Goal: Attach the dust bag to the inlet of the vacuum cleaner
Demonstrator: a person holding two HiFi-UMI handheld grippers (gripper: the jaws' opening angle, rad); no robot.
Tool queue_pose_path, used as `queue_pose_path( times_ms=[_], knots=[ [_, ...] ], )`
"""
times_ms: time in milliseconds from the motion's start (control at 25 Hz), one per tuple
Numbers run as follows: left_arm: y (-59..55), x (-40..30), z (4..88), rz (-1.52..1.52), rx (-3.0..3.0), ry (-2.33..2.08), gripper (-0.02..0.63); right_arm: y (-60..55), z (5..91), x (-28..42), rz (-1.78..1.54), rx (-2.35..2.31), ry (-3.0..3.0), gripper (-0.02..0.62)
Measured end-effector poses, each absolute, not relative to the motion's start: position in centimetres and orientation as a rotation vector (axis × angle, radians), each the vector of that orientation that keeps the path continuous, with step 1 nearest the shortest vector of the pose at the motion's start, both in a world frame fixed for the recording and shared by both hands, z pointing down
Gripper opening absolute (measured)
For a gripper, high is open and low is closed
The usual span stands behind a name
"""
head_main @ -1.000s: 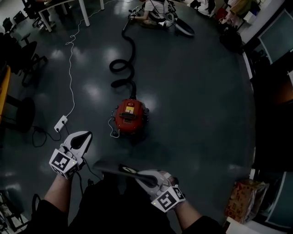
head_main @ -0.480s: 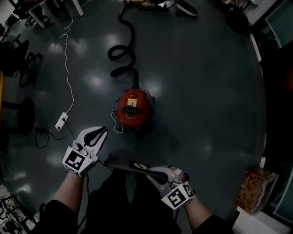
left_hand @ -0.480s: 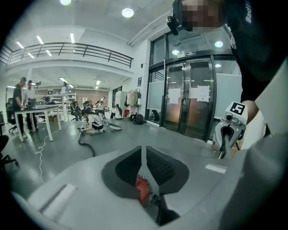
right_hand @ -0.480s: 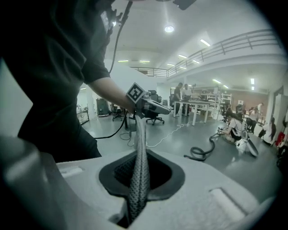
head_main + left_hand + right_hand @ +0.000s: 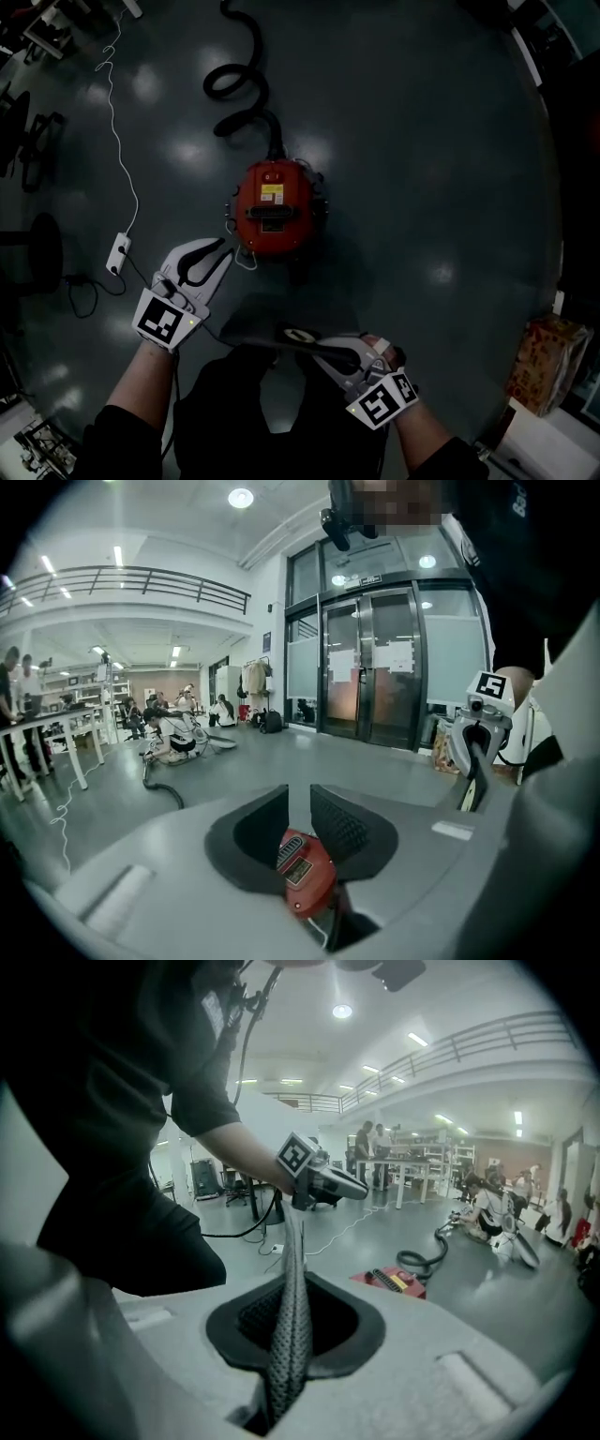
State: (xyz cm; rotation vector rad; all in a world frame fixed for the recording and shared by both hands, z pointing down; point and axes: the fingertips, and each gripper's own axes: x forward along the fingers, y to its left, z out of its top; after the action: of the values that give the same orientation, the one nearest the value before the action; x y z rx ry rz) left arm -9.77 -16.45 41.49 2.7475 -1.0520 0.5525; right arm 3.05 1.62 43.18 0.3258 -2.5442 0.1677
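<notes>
- The floor (image 5: pixel 422 187) is dark, smooth and glossy, with soft patches of reflected ceiling light.
- The room is a large hall. The left gripper view shows glass doors (image 5: pixel 384 667), a railed balcony (image 5: pixel 122 578), white tables (image 5: pixel 56 733) and several people sitting on the floor (image 5: pixel 173 738) far off.
- A white cable (image 5: pixel 117 141) runs down the floor to a power strip (image 5: pixel 117 253). A brown package (image 5: pixel 539 361) stands at the right edge.
- The vacuum cleaner (image 5: pixel 274 211) sits on the floor ahead of the person. It has a round red body, a black handle across the top and a yellow label.
- A black hose (image 5: pixel 239 89) coils away from its far side.
- The dust bag (image 5: pixel 272 336) is a flat, dark grey sheet held in the air, nearer the person than the vacuum and apart from it. 1 pale oval ring shows on its upper face.
- In the right gripper view the dust bag (image 5: pixel 291 1335) appears edge-on, with a woven mesh texture.
- The right gripper (image 5: pixel 319 349) has its jaws clamped on the bag's edge.
- The left gripper (image 5: pixel 221 249) hovers just beside the vacuum's near left side. Its jaws have just been opening and stand slightly apart with nothing between them.
- The red body (image 5: pixel 305 878) shows through the gap between those jaws.
</notes>
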Motion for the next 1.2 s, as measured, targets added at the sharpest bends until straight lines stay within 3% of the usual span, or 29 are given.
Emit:
queue_pose_path(
  times_ms=[800,1200],
  knots=[
    [-21.6,-7.7,56.5,0.585,2.902,-0.996,0.179,0.6,57.1,0.9,0.197,0.208,-2.622,0.028],
    [-22.6,-7.8,61.4,0.777,3.117,-0.804,0.202,0.6,62.7,1.5,0.211,0.074,-2.615,0.026]
  ],
)
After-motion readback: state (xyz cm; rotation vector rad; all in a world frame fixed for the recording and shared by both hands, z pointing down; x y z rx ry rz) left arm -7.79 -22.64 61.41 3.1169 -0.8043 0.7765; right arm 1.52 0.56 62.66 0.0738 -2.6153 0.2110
